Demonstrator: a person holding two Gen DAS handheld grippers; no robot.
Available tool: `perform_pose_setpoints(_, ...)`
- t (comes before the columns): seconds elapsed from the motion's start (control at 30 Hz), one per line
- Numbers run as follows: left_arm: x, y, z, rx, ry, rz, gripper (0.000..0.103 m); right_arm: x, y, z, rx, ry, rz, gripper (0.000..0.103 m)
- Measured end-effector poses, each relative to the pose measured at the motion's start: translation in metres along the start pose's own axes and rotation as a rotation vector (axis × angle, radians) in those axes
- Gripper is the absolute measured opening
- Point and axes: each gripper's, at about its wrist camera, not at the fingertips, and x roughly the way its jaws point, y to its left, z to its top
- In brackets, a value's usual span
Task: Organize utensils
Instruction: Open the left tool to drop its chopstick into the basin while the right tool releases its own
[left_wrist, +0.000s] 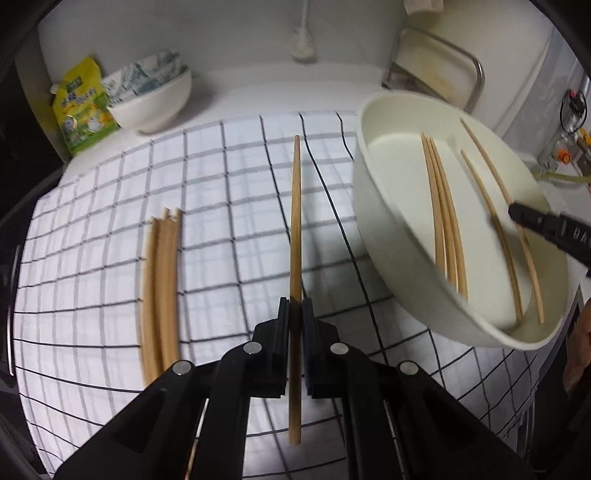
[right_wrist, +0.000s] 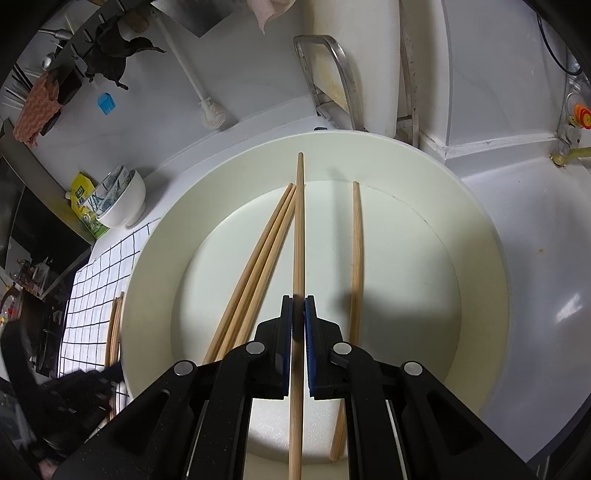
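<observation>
Checked cloth (left_wrist: 229, 192) (pouch (left_wrist: 79, 107) print unreadable): left claw (left_wrist: 295, 308) and right claw (right_wrist: 298, 306) each clamp 1 chopstick (left_wrist: 295, 229).

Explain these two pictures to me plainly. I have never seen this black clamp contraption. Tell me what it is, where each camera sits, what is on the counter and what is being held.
There is no robot here: a person carries a hand-held two-finger clamp in each hand, and each clamp has a wide-angle camera looking along its fingers.

The left wrist picture shows the left gripper shut on one wooden chopstick above a checked cloth, where a small bundle of chopsticks lies.

The right wrist picture shows the right gripper shut on another chopstick over a round cream basin, which holds more loose chopsticks.

At the back stand a stack of bowls and a yellow pouch.
</observation>
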Motion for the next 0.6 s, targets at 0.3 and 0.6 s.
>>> perform_pose_setpoints(0.3, -0.072, -0.030, 0.064, 0.049, -0.179, -0.106, 0.007, -0.017, -0.012, 0.004, 0.027, -0.043, 0.000, 0.007)
perform_pose_setpoints(0.6, -0.040, -0.120, 0.079, 0.199, -0.142, -0.215, 0.007, -0.028, -0.032, 0.007, 0.079, -0.068, -0.007, 0.007)
